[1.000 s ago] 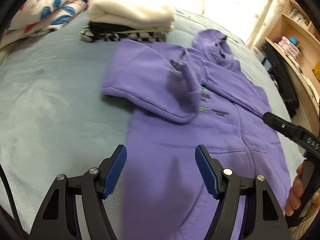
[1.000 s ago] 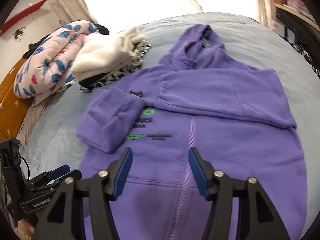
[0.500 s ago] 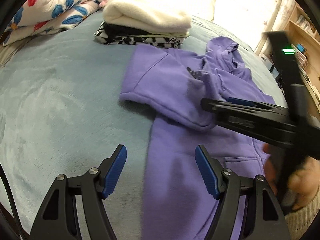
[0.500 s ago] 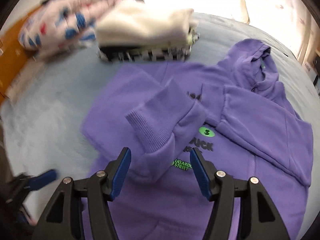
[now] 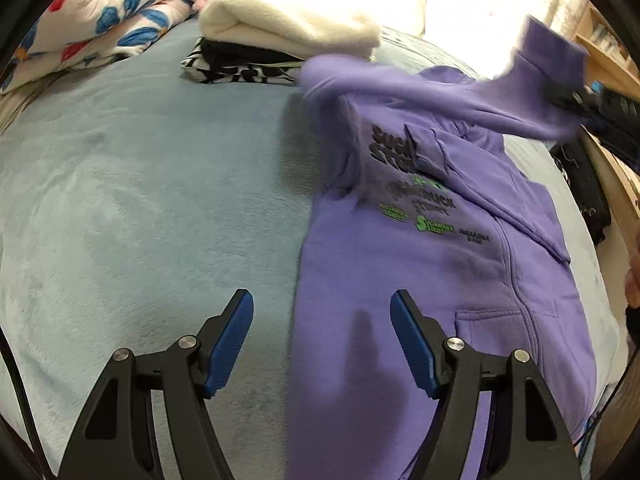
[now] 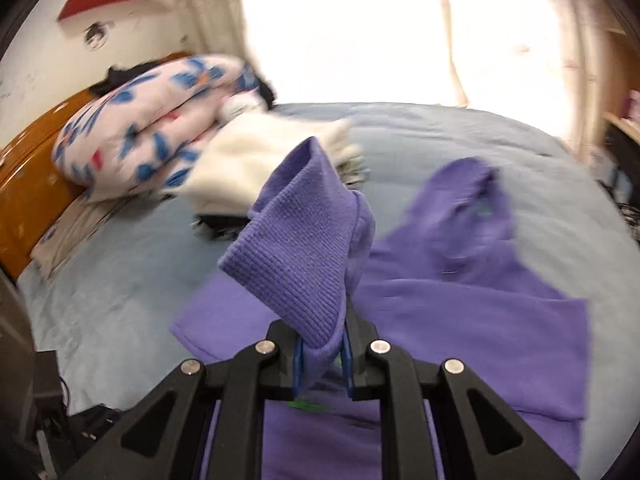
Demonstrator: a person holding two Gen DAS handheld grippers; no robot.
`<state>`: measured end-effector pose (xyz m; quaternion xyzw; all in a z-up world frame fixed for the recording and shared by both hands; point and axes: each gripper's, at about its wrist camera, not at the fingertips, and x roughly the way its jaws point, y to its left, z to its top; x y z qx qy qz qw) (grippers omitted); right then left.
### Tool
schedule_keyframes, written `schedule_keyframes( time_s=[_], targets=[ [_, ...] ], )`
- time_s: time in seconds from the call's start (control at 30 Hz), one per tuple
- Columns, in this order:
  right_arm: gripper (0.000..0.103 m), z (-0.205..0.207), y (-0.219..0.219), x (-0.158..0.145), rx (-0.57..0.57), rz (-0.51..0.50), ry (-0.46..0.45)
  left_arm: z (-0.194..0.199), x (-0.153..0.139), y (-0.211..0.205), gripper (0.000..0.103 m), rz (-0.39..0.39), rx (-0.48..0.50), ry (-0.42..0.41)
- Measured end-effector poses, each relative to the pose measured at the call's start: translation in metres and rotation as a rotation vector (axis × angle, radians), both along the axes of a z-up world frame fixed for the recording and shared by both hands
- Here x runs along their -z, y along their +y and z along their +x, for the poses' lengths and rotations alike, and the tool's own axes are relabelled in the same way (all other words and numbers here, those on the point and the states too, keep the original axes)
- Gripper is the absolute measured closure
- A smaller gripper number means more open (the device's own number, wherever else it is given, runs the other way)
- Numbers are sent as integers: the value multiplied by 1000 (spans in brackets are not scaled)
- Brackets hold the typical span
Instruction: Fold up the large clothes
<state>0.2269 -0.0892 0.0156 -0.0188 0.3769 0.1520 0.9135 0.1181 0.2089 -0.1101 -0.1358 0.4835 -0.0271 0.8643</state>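
A purple hoodie lies face up on the grey-blue bed cover, its printed chest showing. My right gripper has its jaws closing on the ribbed cuff of one sleeve, and the pads pinch the fabric. That sleeve hangs stretched in the air from the shoulder up to the right gripper in the left wrist view. The other sleeve lies folded across the chest. My left gripper is open and empty, hovering over the hoodie's left lower edge.
A folded pile, cream fleece over a zebra-print piece, sits behind the hoodie. A floral quilt lies at the back left by the orange headboard. Wooden shelves stand to the right.
The right gripper closed on the sleeve cuff and lifted it, pulling the sleeve off the chest and up to the right. The left gripper stayed put and open.
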Motion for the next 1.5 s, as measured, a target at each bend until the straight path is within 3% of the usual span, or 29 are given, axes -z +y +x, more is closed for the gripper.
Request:
schedule_keyframes(
  time_s=[0.07,0.1,0.17,0.27,0.4,0.53,0.8,0.83,0.87,0.9,0.97,1.1,1.17,1.2,1.27,1.37,1.43,1.47,1.5],
  targets=[
    [80,0,-28,19,37,-37,56,2,3,-6,33,2,15,11],
    [66,1,-43,34,56,-51,118,4,5,-9,33,5,21,19],
    [51,-3,-70,62,91,-40,221,7,7,-13,33,3,31,32],
    [51,-13,-110,88,135,27,325,12,8,-18,33,-7,48,45],
    [49,-18,-149,92,200,133,347,31,1,-19,33,14,64,42],
    [48,7,-169,98,227,221,363,70,-15,-12,33,6,55,16],
    [47,59,-168,141,266,221,445,148,-31,-7,33,-34,5,3],
    [49,58,-162,138,248,189,431,153,-29,-8,33,-29,3,12],
    [69,58,-153,133,206,160,419,158,-27,-10,33,-23,2,24],
    [95,58,-146,128,148,181,433,164,-23,-12,33,-18,4,36],
    [96,53,-132,102,82,158,365,169,-17,-15,33,-11,11,51],
    [96,52,-122,41,41,127,154,175,-7,-24,33,15,20,61],
    [96,60,-128,28,90,88,71,179,-4,-27,33,20,19,63],
    [96,69,-133,29,121,76,71,181,-1,-30,33,25,20,65],
    [94,92,-145,54,186,34,172,186,4,-33,33,41,21,74],
    [82,112,-163,106,274,-14,375,195,13,-35,33,68,29,108],
    [81,106,-180,119,296,44,404,201,20,-33,33,77,25,130],
    [75,100,-191,120,303,102,399,203,23,-30,33,75,20,138],
    [62,95,-198,120,308,145,397,207,26,-27,33,65,15,148]
  ],
)
